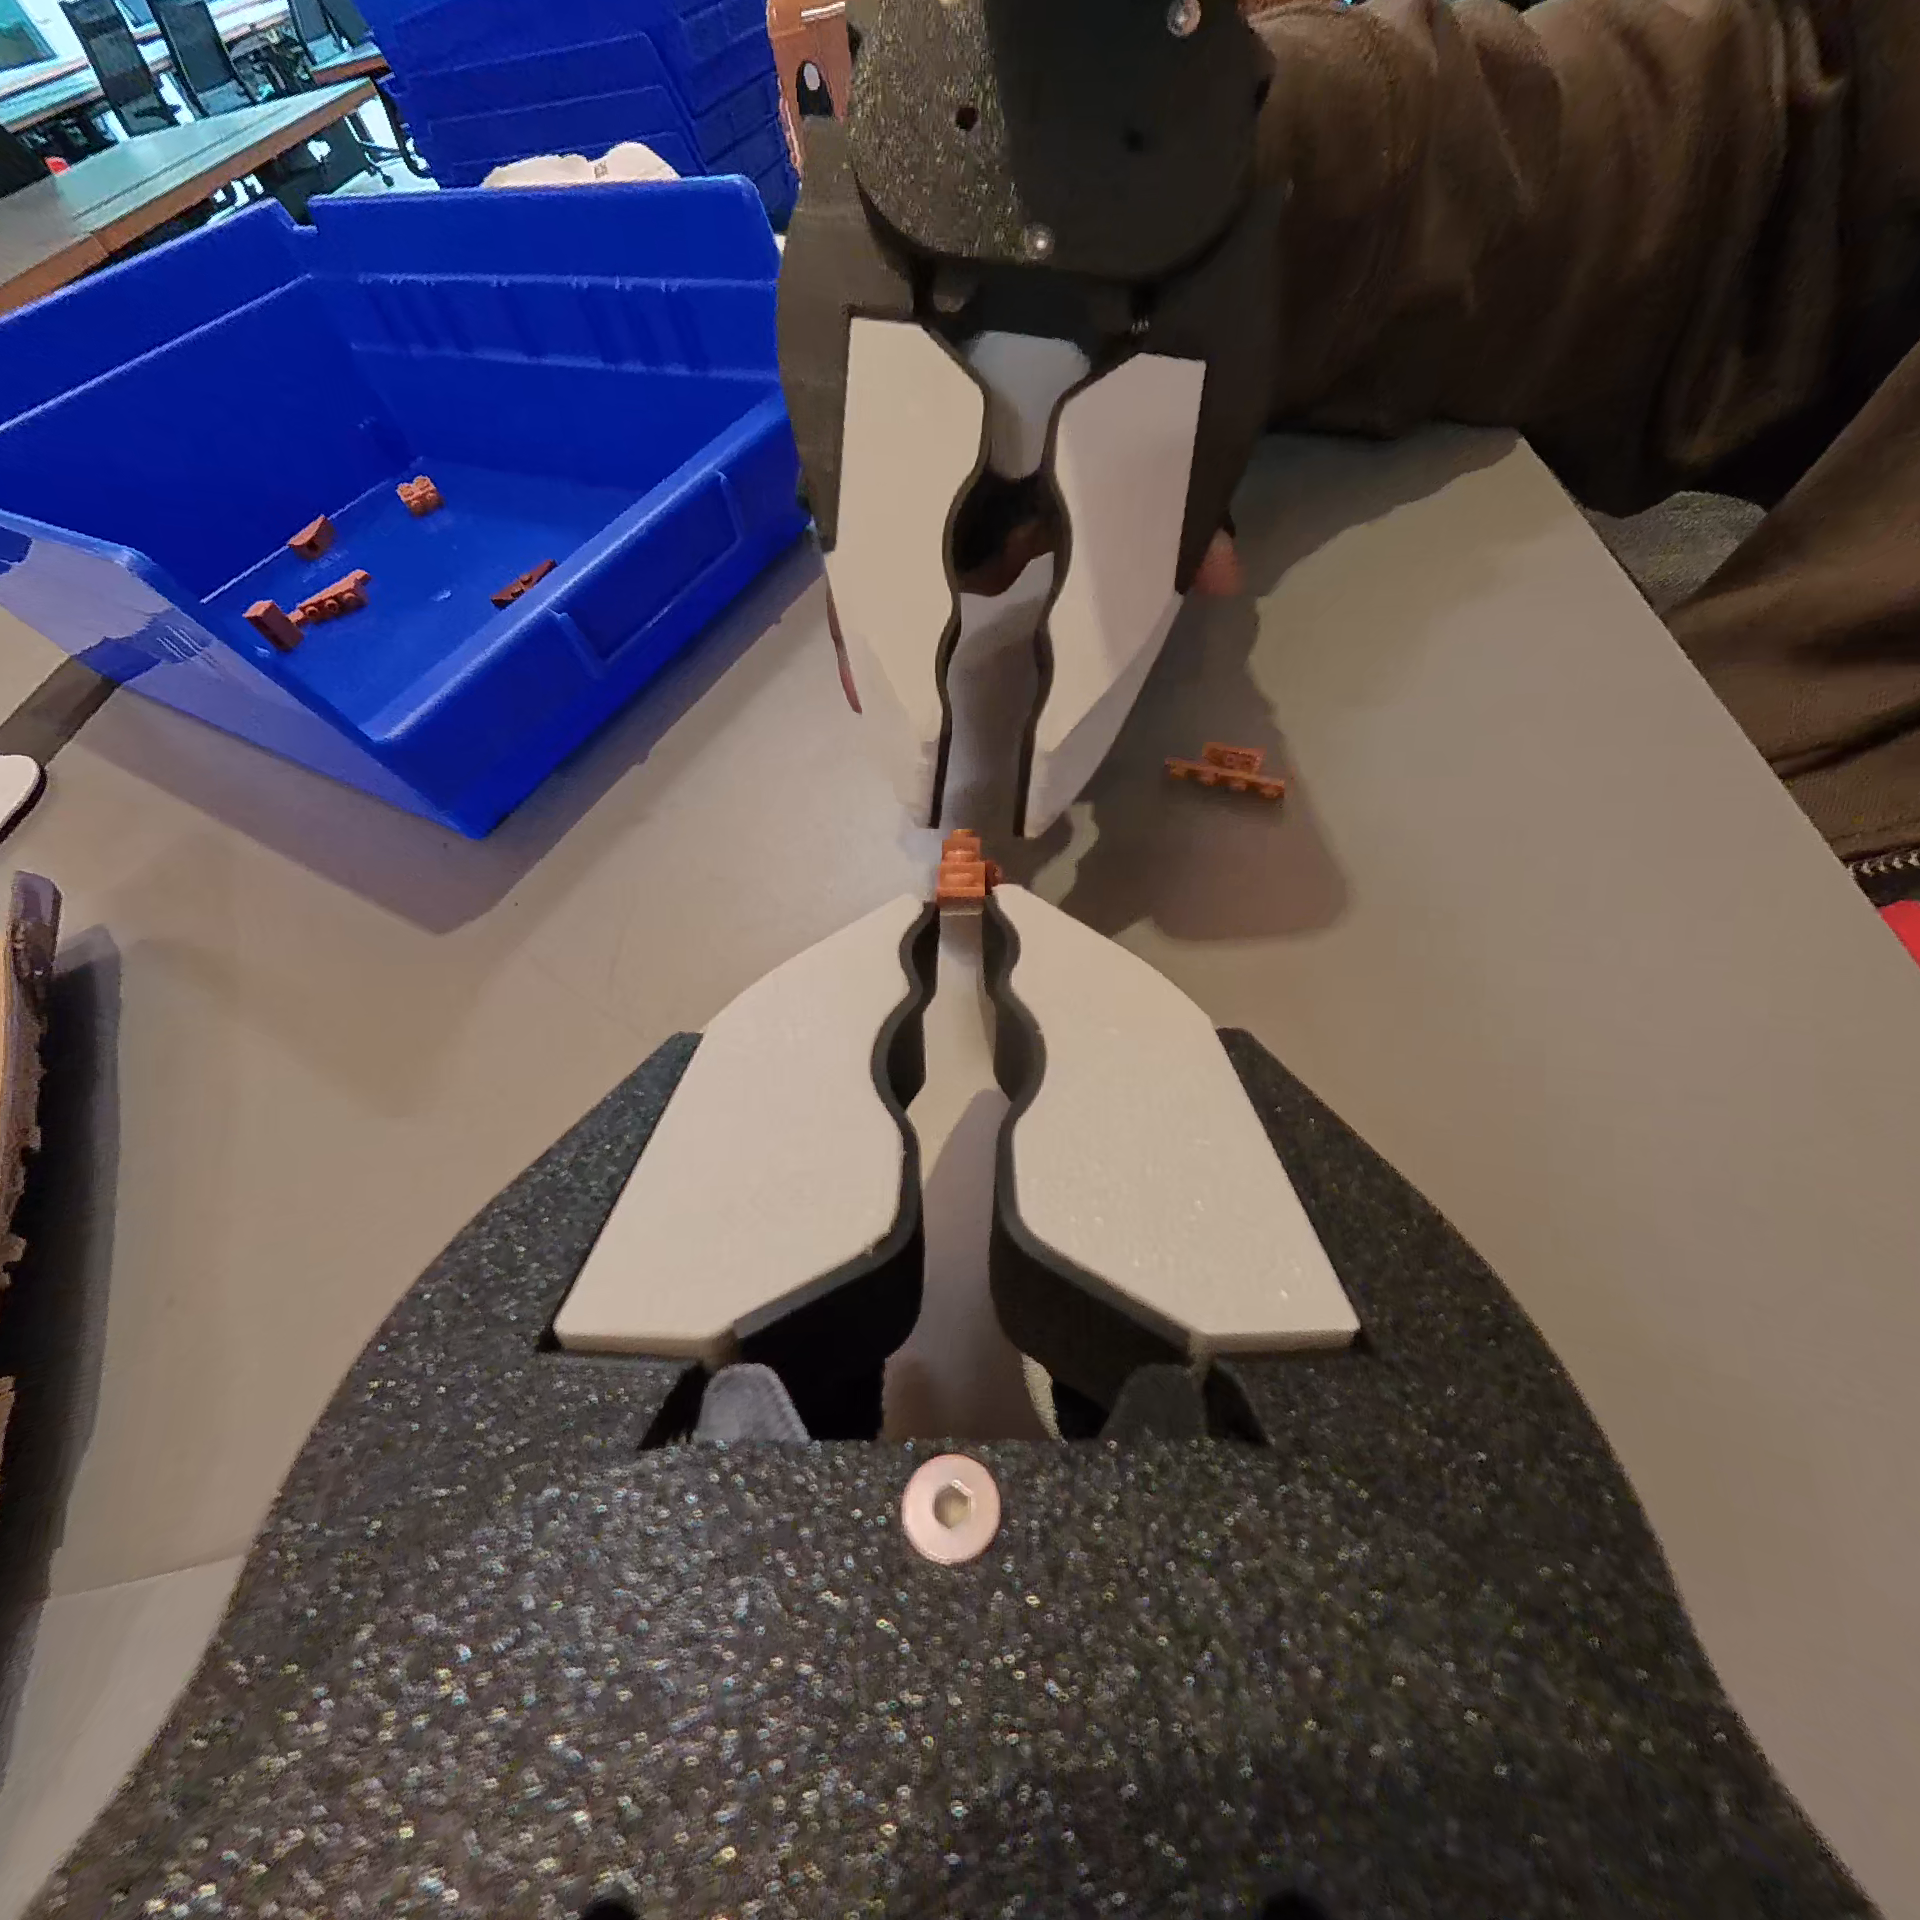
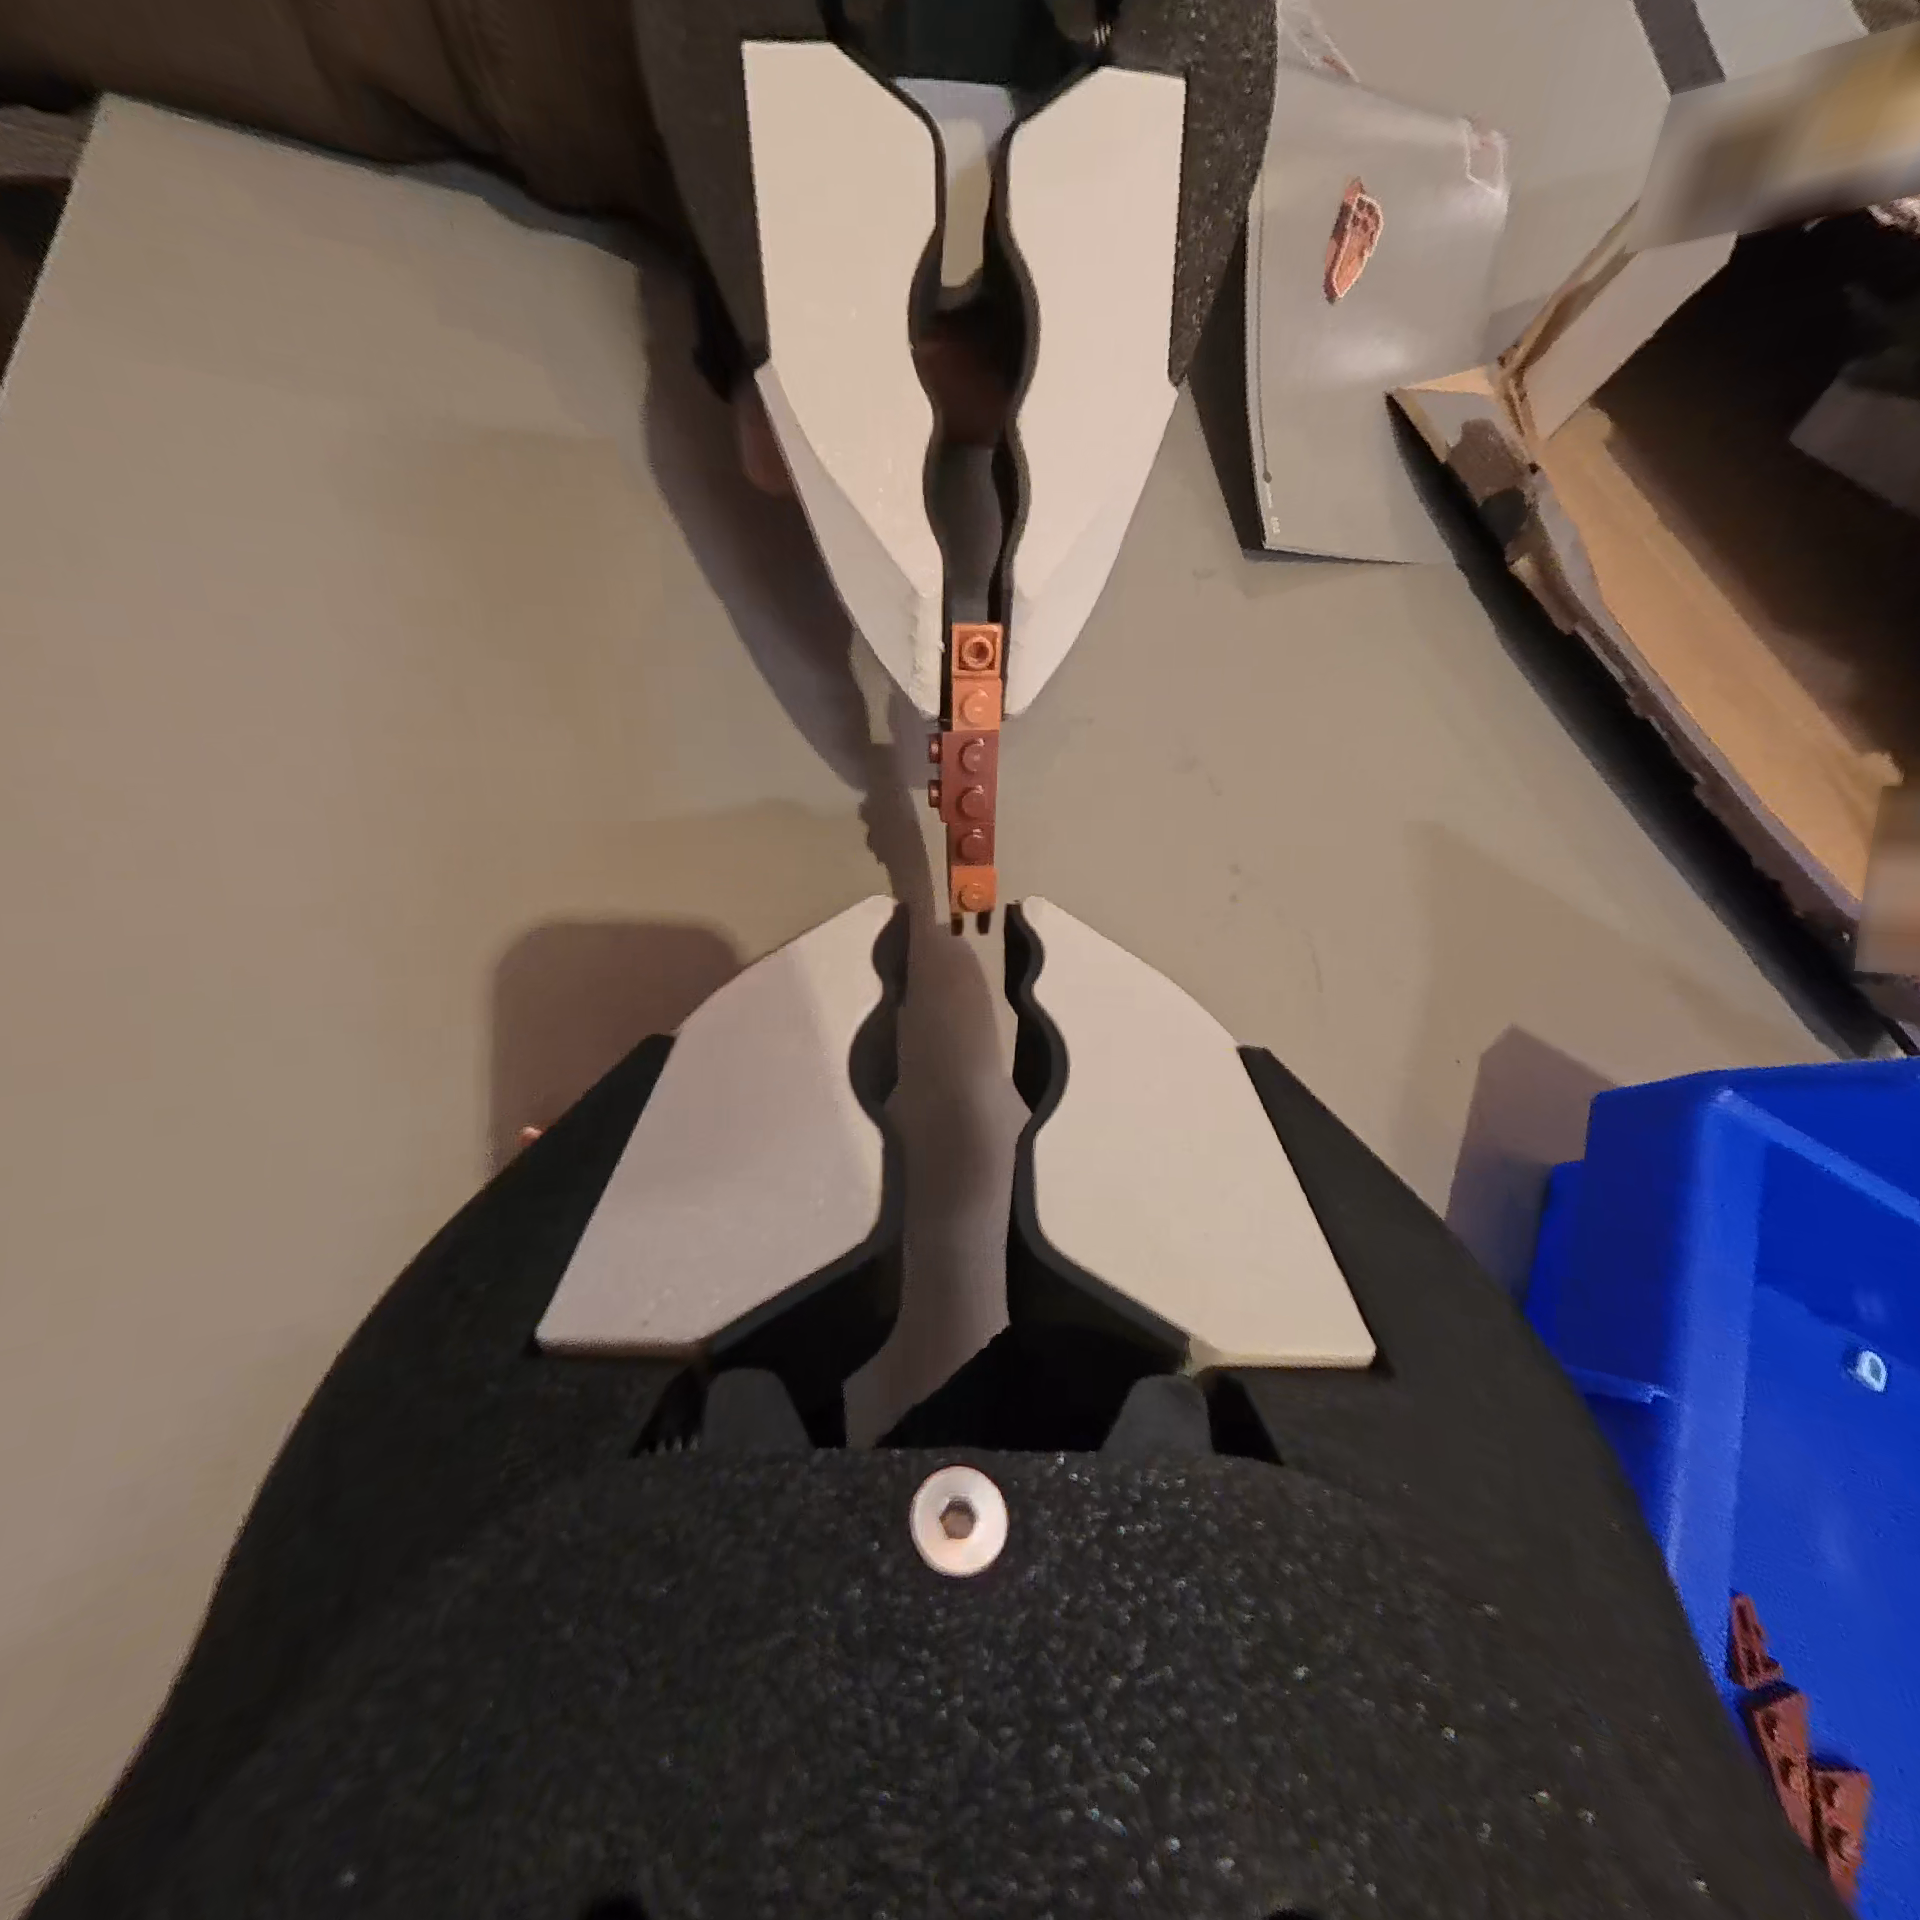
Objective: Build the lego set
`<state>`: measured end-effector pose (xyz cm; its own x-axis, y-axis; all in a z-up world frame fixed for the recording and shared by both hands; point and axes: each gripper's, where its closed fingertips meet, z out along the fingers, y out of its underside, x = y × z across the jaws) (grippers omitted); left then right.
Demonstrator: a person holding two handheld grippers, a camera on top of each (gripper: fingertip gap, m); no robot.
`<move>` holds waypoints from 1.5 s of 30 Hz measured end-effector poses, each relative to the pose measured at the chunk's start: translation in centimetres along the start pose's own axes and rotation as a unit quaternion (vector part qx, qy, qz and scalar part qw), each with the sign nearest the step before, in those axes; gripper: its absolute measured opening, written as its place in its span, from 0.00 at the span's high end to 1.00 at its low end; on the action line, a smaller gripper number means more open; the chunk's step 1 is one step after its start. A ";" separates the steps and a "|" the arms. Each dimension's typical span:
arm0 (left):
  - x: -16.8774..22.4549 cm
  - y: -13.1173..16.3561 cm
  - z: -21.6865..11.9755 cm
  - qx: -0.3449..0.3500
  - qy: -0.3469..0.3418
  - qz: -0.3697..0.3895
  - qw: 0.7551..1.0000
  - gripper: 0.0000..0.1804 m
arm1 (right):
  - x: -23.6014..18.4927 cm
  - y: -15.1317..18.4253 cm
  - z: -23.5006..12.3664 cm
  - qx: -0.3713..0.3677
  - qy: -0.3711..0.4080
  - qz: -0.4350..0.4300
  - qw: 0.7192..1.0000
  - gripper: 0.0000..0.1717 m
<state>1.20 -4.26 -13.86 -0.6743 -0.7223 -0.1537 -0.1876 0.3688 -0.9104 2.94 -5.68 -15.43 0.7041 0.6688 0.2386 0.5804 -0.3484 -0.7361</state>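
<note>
Roughly, near to far, both wrist views:

L gripper [image 1: 961, 909]: closed on one end of a brown brick strip [image 1: 964, 871]; both tips press its sides, seen plainly in R view, where it shows at top [image 2: 977, 665].
R gripper [image 2: 961, 914]: jaws apart; near end of strip [image 2: 975, 899] sits just ahead of the tips w/ air either side, no pad on it. In L view it shows opposite [image 1: 982, 821], tips standing apart just beyond the strip.
Strip: row of studded plates, orange-brown at both ends, darker brown mid; held above grey table [image 1: 1455, 1039].
L view only: loose brown plate [image 1: 1226, 774] on table right of R gripper; open inside of blue bin [image 1: 416, 644] w/ several small brown pieces [image 1: 322, 613]; dark sleeve [image 1: 1558, 260] behind R gripper; desks and stacked blue bins far back.
R view only: full length of strip from above; grey board [image 2: 1371, 343] w/ small brown print; cardboard box [image 2: 1683, 665] at table edge; bin corner [image 2: 1766, 1351] w/ brown pieces low right.
Hidden/unclear: strip foreshortened in L view, length unreadable there; dark object at L view left edge cut off, can't ID; hand on R gripper mostly covered.
Writing: print on grey board too small to make out.
</note>
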 end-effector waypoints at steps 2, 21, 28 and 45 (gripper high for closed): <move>0.1 -0.2 -0.1 0.007 0.003 -0.003 1.000 0.96 | 0.1 0.0 0.1 -0.001 -0.001 0.009 1.000 0.87; 0.3 -0.3 0.1 0.007 0.011 -0.010 1.000 0.95 | -0.2 -0.3 -0.2 0.004 -0.024 0.030 0.999 0.96; 0.3 -0.1 0.2 0.000 0.012 -0.016 1.000 0.93 | -0.4 -0.2 -0.1 -0.004 -0.026 0.022 0.999 0.96; 0.6 0.2 0.5 -0.016 0.018 -0.021 0.999 0.91 | -0.6 -0.5 0.0 -0.005 -0.029 0.016 0.999 0.96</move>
<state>1.14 -4.92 -14.32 -0.6902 -0.7166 -0.1010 -0.2387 0.3571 -0.9031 2.22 -5.93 -15.22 0.6973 0.6943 0.1778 0.5621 -0.3759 -0.7367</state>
